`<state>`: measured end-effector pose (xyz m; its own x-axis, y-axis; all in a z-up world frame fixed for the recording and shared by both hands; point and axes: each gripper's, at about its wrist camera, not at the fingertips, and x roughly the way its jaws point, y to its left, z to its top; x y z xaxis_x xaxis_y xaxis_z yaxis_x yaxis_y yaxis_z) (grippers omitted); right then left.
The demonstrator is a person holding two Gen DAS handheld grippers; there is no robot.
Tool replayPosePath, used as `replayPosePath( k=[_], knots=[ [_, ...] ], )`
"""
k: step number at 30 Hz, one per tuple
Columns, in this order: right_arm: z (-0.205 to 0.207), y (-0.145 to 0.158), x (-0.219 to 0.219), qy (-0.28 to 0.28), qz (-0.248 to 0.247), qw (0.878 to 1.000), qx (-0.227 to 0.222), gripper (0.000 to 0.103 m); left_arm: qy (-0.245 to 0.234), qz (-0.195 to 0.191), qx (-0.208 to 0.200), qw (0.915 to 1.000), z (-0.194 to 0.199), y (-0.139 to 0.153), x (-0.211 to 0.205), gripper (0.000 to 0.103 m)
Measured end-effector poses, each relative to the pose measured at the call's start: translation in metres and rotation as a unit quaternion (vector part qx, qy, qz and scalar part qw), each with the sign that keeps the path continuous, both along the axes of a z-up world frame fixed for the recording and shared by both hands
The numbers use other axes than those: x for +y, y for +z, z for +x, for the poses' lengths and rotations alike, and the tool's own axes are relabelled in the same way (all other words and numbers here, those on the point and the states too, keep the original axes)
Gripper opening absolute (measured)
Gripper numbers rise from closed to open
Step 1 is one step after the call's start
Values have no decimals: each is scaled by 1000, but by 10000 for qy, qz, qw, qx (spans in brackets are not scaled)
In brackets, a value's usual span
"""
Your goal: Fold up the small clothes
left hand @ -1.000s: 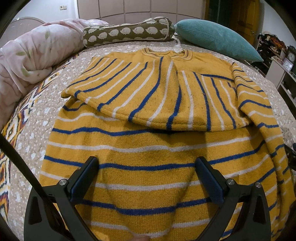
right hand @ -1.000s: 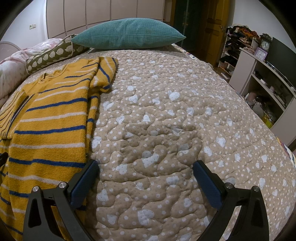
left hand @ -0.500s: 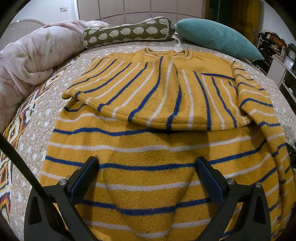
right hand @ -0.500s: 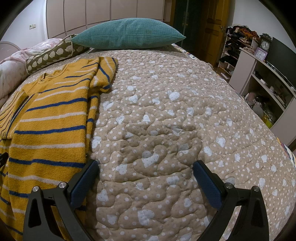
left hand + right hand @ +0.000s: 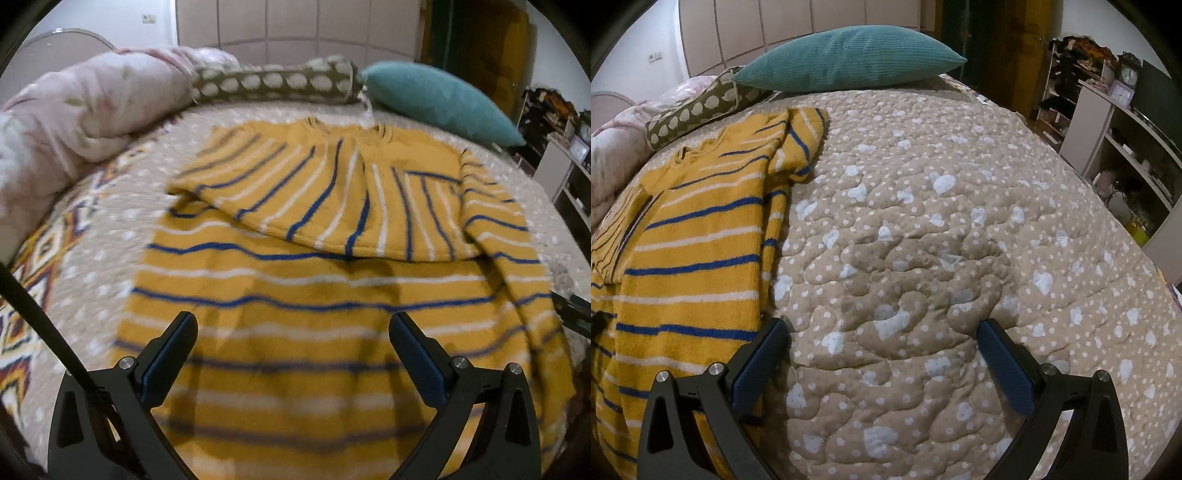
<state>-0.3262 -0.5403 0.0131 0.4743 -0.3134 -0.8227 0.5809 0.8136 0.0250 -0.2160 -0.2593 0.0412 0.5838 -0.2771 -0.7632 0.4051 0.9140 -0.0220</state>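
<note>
While both pairs of jaws are standing spread wide and gripping nothing, the left gripper (image 5: 293, 350) is hanging over the lower part of the sweater (image 5: 332, 295), and the right gripper (image 5: 882, 354) is hanging over bare quilt (image 5: 960, 221) with its left finger just at the sweater's right edge.

The yellow sweater with blue and white stripes is lying flat across the middle of the left view and down the left side of the right view. Both sleeves are already lying folded in across the chest, so the step in hand is probably the bottom-to-top fold.

To do it well, each gripper should be pinching one corner of the hem, low in the frame and partly hidden, taking both layers of knit. Lifting evenly and carrying the hem toward the collar (image 5: 347, 129) in the upper middle should keep the sleeves from sliding out.

Beyond the collar, the teal pillow (image 5: 849, 55) and the spotted cushion (image 5: 277, 79) are lying at the top of the frame.
</note>
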Motion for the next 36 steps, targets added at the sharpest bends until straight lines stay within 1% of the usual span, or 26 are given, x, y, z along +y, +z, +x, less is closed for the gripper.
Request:
replayPosePath(
  k=[3,8,9,12,14,17,21,22,24,25,27,30,33,36],
  knots=[
    [-1,0,1,8,-27,10000,-19,103,59,38,-240,9997,-27,19,21,103],
    [-1,1,1,72,-43,10000,4,103,155,48,-385,9991,-57,43,49,103],
    [0,1,3,76,-69,9999,27,103,172,61,-465,9988,-64,49,57,103],
    [2,1,4,66,-142,9999,73,103,180,120,-624,9978,-79,61,67,103],
    [2,1,4,59,-150,9998,71,103,187,151,-637,9977,-85,67,73,103],
    [3,1,4,55,-166,9998,79,103,258,203,-594,9977,-91,68,82,103],
    [0,4,4,39,-85,9999,49,102,468,208,-411,9978,-93,65,98,103],
    [-5,9,5,4,7,10000,-23,97,513,181,-384,9978,-94,65,103,103],
    [-18,19,7,32,310,9990,-333,92,598,139,-396,9973,-95,67,111,103],
    [-26,26,10,126,500,9971,-552,92,632,135,-413,9971,-96,68,114,103],
    [-39,36,17,316,653,9940,-817,89,653,118,-423,9969,-96,68,116,103],
    [-50,45,34,688,793,9893,-1014,85,650,92,-360,9972,-94,64,117,103],
    [-49,48,55,1029,780,9866,-996,84,661,106,-243,9975,-90,57,119,103],
    [-42,44,73,1157,478,9890,-793,84,724,73,-132,9973,-87,52,125,103]
  ],
)
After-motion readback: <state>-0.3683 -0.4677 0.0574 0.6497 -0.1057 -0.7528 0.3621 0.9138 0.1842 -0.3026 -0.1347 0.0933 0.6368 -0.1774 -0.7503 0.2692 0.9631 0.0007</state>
